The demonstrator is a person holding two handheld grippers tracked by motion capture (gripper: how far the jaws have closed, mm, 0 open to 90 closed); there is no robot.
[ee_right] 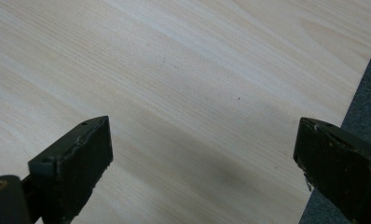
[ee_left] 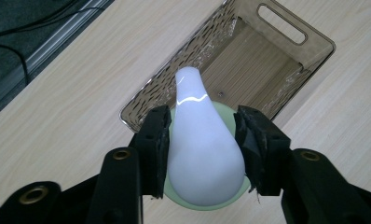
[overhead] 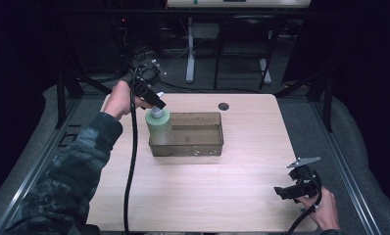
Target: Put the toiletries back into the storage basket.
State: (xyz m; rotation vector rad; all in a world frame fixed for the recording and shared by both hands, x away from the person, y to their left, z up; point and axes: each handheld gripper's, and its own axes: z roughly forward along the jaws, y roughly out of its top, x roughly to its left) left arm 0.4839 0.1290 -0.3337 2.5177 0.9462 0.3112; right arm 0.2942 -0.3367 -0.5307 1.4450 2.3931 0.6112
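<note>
Right, up at the far left of the pale wooden table (overhead: 193, 196), the left gripper (overhead: 155, 103) is clamped on the white pump top (ee_left: 200, 140) of a pale green bottle (overhead: 159, 127), and the person's left hand (overhead: 118, 98) has it from above with a camouflage-patterned sleeve (overhead: 70, 181) reaching in from the bottom left. In the left gripper view both black pads (ee_left: 158, 140) press against the sides of that glossy white top, its narrow nozzle pointing away over the bin, with a thin ring of the green bottle showing beneath it. The bottle stands upright at the left end of a translucent brown bin (overhead: 203, 142), which sits across the middle of the table; whether the bottle's base rests on the bin floor or hangs just above it I cannot tell. The bin has textured side walls and a slot handle (ee_left: 282, 23) cut into its far end. Over at the near right corner of the table, the right gripper (overhead: 287, 192) is held low by the right hand (overhead: 323, 210), jaws spread wide with nothing between them, and its own view has bare wood grain below and the table edge and grey floor (ee_right: 367, 84) just to the side. A black cable (overhead: 131, 161) trails from the left gripper down across the table toward the near edge.
</note>
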